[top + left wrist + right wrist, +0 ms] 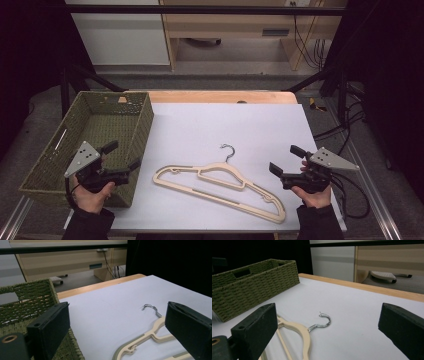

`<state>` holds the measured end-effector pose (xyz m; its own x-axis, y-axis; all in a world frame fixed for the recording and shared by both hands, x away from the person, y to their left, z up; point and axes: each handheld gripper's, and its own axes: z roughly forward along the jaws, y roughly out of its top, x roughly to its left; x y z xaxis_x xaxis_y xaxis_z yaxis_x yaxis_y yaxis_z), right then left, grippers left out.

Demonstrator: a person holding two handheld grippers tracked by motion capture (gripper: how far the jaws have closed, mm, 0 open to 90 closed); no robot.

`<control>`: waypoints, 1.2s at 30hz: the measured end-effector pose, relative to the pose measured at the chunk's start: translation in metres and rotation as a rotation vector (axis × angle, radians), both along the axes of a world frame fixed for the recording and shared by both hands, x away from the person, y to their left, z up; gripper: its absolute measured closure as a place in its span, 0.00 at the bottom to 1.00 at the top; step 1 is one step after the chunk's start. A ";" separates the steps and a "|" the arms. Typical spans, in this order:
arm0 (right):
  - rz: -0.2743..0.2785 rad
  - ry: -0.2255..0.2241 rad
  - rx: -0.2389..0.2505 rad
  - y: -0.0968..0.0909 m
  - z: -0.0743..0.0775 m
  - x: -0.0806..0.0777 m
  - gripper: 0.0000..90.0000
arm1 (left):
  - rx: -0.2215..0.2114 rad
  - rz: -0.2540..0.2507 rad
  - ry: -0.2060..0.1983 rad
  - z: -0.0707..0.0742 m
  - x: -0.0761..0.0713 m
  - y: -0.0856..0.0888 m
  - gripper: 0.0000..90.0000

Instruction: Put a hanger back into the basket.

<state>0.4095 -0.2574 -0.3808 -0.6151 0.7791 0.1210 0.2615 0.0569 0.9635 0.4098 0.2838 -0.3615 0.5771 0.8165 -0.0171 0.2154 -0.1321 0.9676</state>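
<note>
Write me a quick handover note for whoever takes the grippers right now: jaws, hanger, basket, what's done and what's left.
Left gripper: open, holds nothing, above the basket's near right corner.
Right gripper: open, holds nothing, to the right of the hanger.
Hanger: cream, lying flat on the white table between the two grippers, metal hook pointing away from the person. Untouched.
Basket: green woven, at the table's left edge; nothing seen in the parts that show.
Done: nothing yet.
Left: probably grip the hanger and move it, likely toward the basket.
</note>
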 end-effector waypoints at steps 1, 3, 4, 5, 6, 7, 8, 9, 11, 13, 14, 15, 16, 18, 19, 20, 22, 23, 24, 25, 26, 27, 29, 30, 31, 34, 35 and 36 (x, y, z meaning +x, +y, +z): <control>0.000 0.000 0.000 0.000 0.000 0.000 0.03 | 0.003 0.002 0.002 0.000 0.000 0.000 0.07; 0.010 0.007 -0.014 0.001 -0.001 0.001 0.04 | 0.005 0.003 0.005 -0.001 0.000 0.000 0.06; 0.023 0.017 -0.018 0.004 -0.002 0.002 0.05 | 0.001 0.006 0.006 -0.002 0.001 0.000 0.06; 0.025 0.024 -0.021 0.005 -0.003 0.002 0.06 | 0.001 0.005 0.008 -0.002 0.001 0.000 0.06; 0.025 0.033 -0.032 0.007 -0.003 0.002 0.06 | 0.002 0.006 0.009 -0.003 0.001 0.000 0.06; 0.025 0.033 -0.032 0.007 -0.003 0.002 0.06 | 0.007 0.004 0.010 -0.003 0.001 0.000 0.06; 0.031 0.046 -0.062 0.010 -0.005 0.004 0.07 | 0.009 0.001 0.011 -0.003 0.002 0.000 0.06; 0.031 0.046 -0.062 0.010 -0.005 0.004 0.07 | 0.007 0.004 0.011 -0.003 0.002 -0.001 0.06; 0.043 0.058 -0.081 0.013 -0.006 0.005 0.08 | 0.012 0.000 0.011 -0.003 0.002 -0.002 0.06; 0.056 0.071 -0.093 0.016 -0.008 0.006 0.08 | 0.016 0.003 0.015 -0.004 0.003 -0.003 0.06; 0.062 0.087 -0.110 0.019 -0.011 0.008 0.09 | 0.024 -0.001 0.019 -0.004 0.003 -0.004 0.06; 0.066 0.095 -0.125 0.021 -0.012 0.008 0.09 | 0.024 -0.001 0.022 -0.005 0.004 -0.005 0.06; 0.071 0.101 -0.141 0.022 -0.014 0.009 0.10 | 0.031 -0.004 0.024 -0.005 0.004 -0.006 0.06; 0.072 0.113 -0.151 0.024 -0.016 0.010 0.11 | 0.032 -0.009 0.027 -0.005 0.005 -0.007 0.06; 0.073 0.116 -0.165 0.026 -0.017 0.011 0.12 | 0.038 -0.011 0.027 -0.006 0.005 -0.008 0.06; 0.075 0.125 -0.172 0.028 -0.019 0.012 0.15 | 0.040 -0.012 0.027 -0.006 0.005 -0.009 0.06; 0.105 0.160 -0.219 0.034 -0.026 0.014 0.18 | 0.042 -0.011 0.029 -0.007 0.005 -0.009 0.06; 0.105 0.160 -0.219 0.034 -0.026 0.014 0.18 | 0.041 -0.013 0.031 -0.007 0.005 -0.010 0.06; 0.117 0.173 -0.241 0.037 -0.029 0.015 0.19 | 0.044 -0.013 0.032 -0.007 0.005 -0.010 0.06; 0.128 0.186 -0.255 0.039 -0.032 0.016 0.21 | 0.045 -0.012 0.031 -0.007 0.005 -0.010 0.06; 0.136 0.198 -0.273 0.041 -0.034 0.017 0.22 | 0.044 -0.012 0.032 -0.007 0.005 -0.010 0.06; 0.141 0.210 -0.285 0.043 -0.037 0.017 0.23 | 0.043 -0.014 0.032 -0.007 0.005 -0.010 0.06; 0.157 0.231 -0.311 0.045 -0.041 0.019 0.25 | 0.050 -0.013 0.032 -0.008 0.005 -0.011 0.06; 0.160 0.236 -0.326 0.046 -0.044 0.020 0.26 | 0.049 -0.014 0.034 -0.008 0.005 -0.011 0.06; 0.162 0.243 -0.336 0.047 -0.046 0.020 0.26 | 0.050 -0.014 0.034 -0.008 0.005 -0.011 0.06; 0.168 0.274 -0.357 0.047 -0.053 0.023 0.29 | 0.058 -0.016 0.037 -0.009 0.006 -0.013 0.06; 0.166 0.283 -0.369 0.047 -0.055 0.024 0.31 | 0.060 -0.017 0.038 -0.009 0.006 -0.013 0.06; 0.168 0.289 -0.383 0.047 -0.057 0.024 0.33 | 0.060 -0.019 0.039 -0.009 0.006 -0.014 0.06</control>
<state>0.4337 -0.2104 -0.4379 -0.7195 0.6938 0.0296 0.4710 0.4562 0.7550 0.4154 0.2703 -0.3708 0.5923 0.8056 0.0094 0.2493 -0.1943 0.9487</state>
